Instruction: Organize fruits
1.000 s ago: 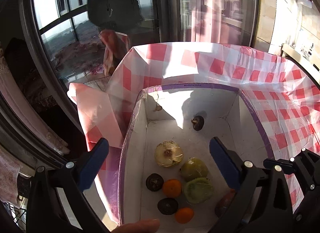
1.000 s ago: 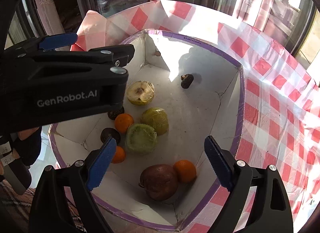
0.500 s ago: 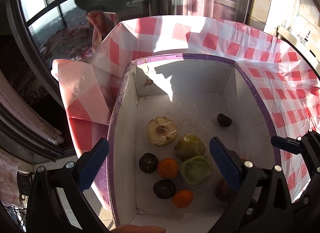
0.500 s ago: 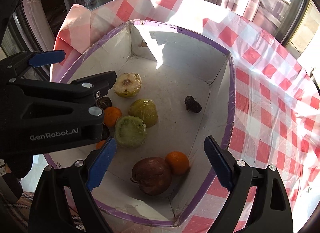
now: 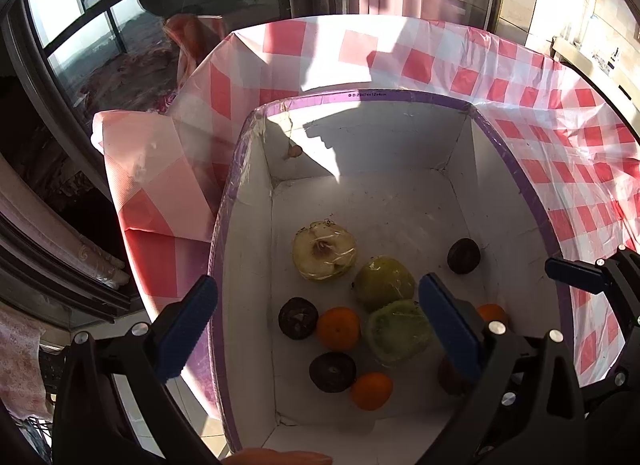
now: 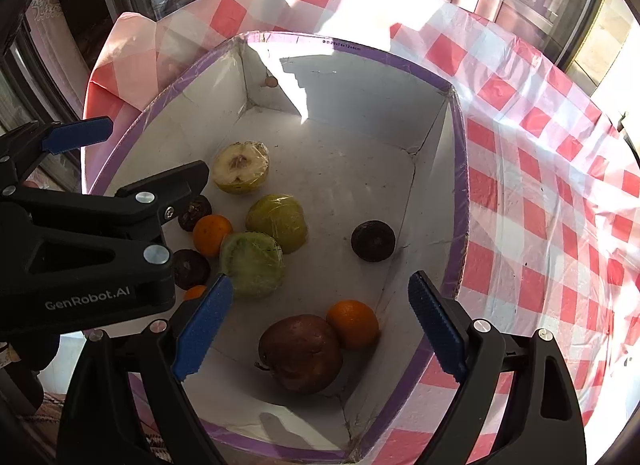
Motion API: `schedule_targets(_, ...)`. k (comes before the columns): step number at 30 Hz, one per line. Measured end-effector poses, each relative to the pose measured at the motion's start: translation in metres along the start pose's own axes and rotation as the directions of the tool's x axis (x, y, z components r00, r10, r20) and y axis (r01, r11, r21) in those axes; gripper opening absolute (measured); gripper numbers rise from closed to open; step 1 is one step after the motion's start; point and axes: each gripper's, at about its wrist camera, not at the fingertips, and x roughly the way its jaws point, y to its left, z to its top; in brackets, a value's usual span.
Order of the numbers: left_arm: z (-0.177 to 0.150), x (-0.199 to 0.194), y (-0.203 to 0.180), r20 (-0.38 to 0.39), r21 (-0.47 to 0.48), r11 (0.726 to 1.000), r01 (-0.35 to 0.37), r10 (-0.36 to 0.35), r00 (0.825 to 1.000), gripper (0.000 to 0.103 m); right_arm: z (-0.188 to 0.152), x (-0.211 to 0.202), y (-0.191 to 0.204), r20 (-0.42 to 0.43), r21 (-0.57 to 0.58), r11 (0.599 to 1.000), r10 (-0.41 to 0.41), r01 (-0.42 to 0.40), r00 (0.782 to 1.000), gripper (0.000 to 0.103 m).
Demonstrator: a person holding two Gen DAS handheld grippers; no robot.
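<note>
A white box with a purple rim (image 5: 520,181) (image 6: 460,169) holds several fruits. A pale cut half fruit (image 5: 324,251) (image 6: 240,167), a green fruit (image 5: 384,283) (image 6: 278,221) and a green cut half (image 5: 400,331) (image 6: 252,263) lie mid-box. Small oranges (image 5: 338,327) (image 6: 212,234) and dark round fruits (image 5: 298,317) (image 6: 373,240) lie around them. A brown-red fruit (image 6: 300,353) touches an orange (image 6: 353,323) near the right gripper. My left gripper (image 5: 318,331) is open and empty above the box. My right gripper (image 6: 320,321) is open and empty above the brown-red fruit.
The box sits on a red-and-white checked plastic tablecloth (image 5: 560,169) (image 6: 540,205). Windows with dark frames (image 5: 80,45) stand behind and to the left. The left gripper's body (image 6: 80,249) crosses the right wrist view at the left. A fingertip (image 5: 276,457) shows at the bottom edge.
Both grippers have moved nearer over the box and the view has shifted. The lone dark fruit has rolled from the far wall toward the right wall. Both grippers stay open.
</note>
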Motion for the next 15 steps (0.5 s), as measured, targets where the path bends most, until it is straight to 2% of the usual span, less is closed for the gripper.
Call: schedule_targets(15, -0.0002, 0.0015, -0.0001, -0.013, 0.001, 1.000, 0.000, 0.000, 1.000, 0.101, -0.0010, 0.0007, 0.0029, -0.004, -0.012, 1.000, 0.011, -0.011, 1.000, 0.086)
